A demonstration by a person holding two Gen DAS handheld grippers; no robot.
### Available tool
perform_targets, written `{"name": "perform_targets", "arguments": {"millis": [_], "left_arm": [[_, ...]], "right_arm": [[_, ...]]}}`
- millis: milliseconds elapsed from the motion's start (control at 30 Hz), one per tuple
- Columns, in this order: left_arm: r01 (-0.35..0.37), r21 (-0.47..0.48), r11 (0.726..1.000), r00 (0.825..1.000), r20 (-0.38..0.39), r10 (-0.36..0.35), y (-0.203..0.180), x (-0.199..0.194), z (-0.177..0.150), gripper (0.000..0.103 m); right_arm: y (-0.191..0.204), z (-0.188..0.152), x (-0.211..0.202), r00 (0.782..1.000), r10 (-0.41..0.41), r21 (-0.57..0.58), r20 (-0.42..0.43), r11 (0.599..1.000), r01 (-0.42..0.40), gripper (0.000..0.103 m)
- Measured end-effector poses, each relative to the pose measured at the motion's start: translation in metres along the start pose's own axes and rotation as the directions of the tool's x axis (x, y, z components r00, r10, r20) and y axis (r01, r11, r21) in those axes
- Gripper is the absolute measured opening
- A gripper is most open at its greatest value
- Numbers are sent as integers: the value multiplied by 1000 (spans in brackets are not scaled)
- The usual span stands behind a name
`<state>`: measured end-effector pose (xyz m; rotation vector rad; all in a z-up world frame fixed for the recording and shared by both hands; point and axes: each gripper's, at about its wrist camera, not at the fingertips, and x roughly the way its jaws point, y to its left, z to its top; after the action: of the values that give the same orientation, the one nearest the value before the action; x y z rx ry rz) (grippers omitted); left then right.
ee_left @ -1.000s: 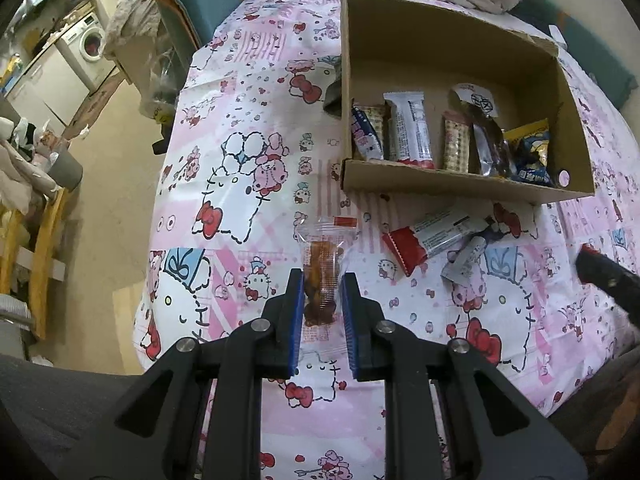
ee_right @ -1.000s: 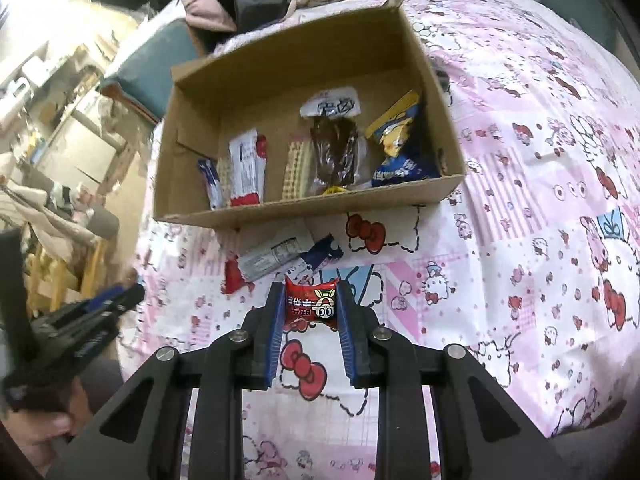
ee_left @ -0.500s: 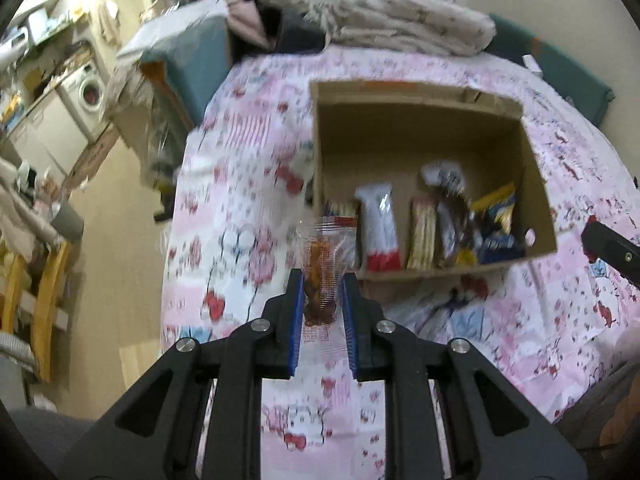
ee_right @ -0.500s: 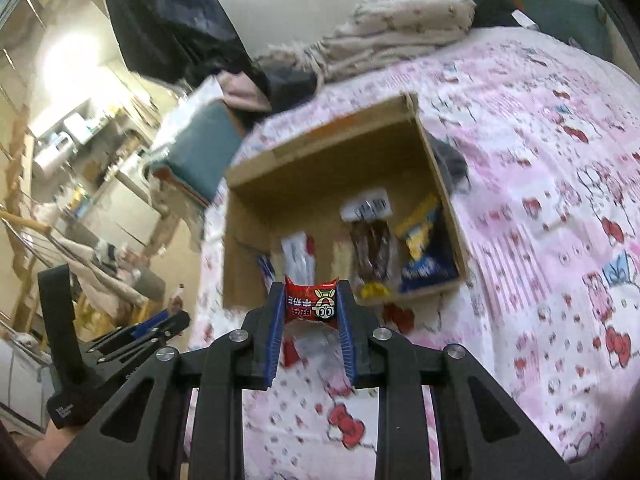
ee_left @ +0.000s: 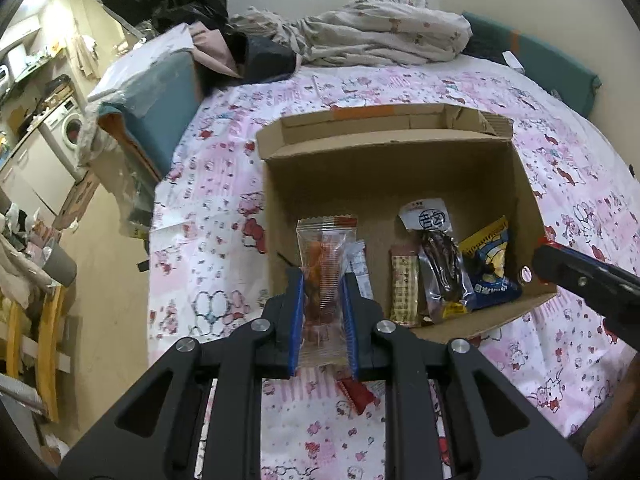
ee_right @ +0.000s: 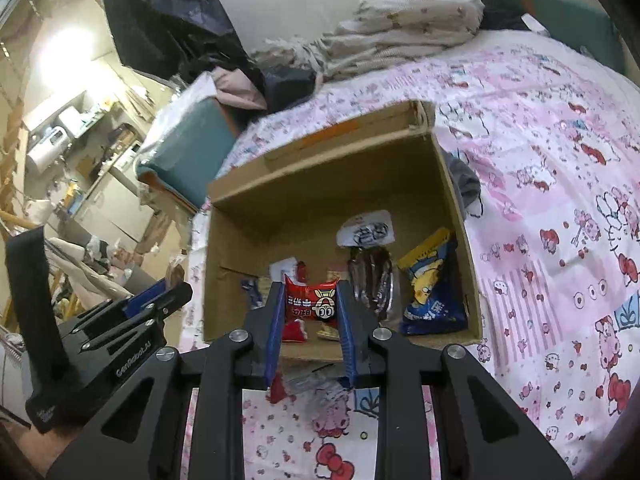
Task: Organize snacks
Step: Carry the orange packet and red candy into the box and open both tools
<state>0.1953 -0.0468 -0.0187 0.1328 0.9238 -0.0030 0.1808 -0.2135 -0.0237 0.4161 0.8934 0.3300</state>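
An open cardboard box [ee_left: 400,168] stands on the pink patterned bedsheet and holds several snack packets along its near wall. My left gripper [ee_left: 322,280] is shut on a clear packet of orange-brown snacks [ee_left: 324,264], held above the box's near left corner. My right gripper [ee_right: 310,290] is shut on a small red packet [ee_right: 310,304], held above the near wall of the box [ee_right: 320,184]. The right gripper's tip shows in the left wrist view [ee_left: 580,276]; the left gripper shows in the right wrist view [ee_right: 132,316].
A red-ended packet [ee_left: 356,394] and a clear wrapper [ee_right: 312,384] lie on the sheet [ee_left: 208,216] in front of the box. Bundled bedding [ee_left: 380,32] and a teal cushion [ee_left: 160,92] sit beyond it. The bed's left edge drops to a cluttered floor.
Both grippers have lifted with their packets and moved forward from the sheet to above the box's near wall.
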Motion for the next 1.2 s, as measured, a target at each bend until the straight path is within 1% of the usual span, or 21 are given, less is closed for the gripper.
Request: {"name": "perform_targets", "arguments": {"millis": [233,333,433,500,567,700,800,900,967,1000,1067,1100,1133,1167,1200], "left_arm": [[15,11,1000,1000,2,-15,-5,21,11,15],[40,12,999,999,-7,-40,-9,34,5,15],[41,21,999,999,-11,-41,-11,42,1,15],[59,0,998,998,-29,-58,-8,49,0,15],[59,-17,998,997,-42,-60,-6,54,0,15],[70,-40,997,996,-56,-72,-2,59,-1,16],[74,-45,996,995,-61,-77,0,62,-1,18],[102,-54,993,992,-68,-106,1,62,-1,18],[106,-48,993,992,-67,-109,-1,62,-1,18],[101,-44,994,993,-64,-104,-2,61,-2,18],[99,-46,994,993,-59,-102,-2,61,-1,18],[101,-47,994,993,-60,-104,-2,61,-1,18],[102,-48,994,993,-62,-105,-2,60,-1,20],[102,-51,993,992,-64,-105,-2,60,-1,22],[105,-54,993,992,-66,-109,-1,60,-2,26]], "right_arm": [[-7,12,26,999,-19,-11,-30,1000,19,26],[-14,6,38,998,-15,16,-53,1000,16,26],[-18,0,49,996,-29,24,-84,999,31,26],[-20,-2,52,995,-38,20,-96,999,41,27],[-24,-4,55,994,-39,36,-106,998,43,27],[-26,-4,58,994,-48,41,-103,998,53,27],[-27,-4,60,994,-33,57,-103,998,39,27],[-30,-4,62,994,-11,76,-107,997,20,27],[-31,-4,62,995,3,90,-102,996,6,28],[-31,-4,61,995,9,95,-97,996,0,30],[-32,-2,59,996,20,104,-84,995,-12,30],[-33,-1,57,997,29,110,-76,994,-20,33],[-33,-1,56,997,28,112,-72,993,-19,40],[-33,0,55,998,22,114,-67,993,-14,44],[-34,0,53,998,23,120,-53,993,-17,56]]}}
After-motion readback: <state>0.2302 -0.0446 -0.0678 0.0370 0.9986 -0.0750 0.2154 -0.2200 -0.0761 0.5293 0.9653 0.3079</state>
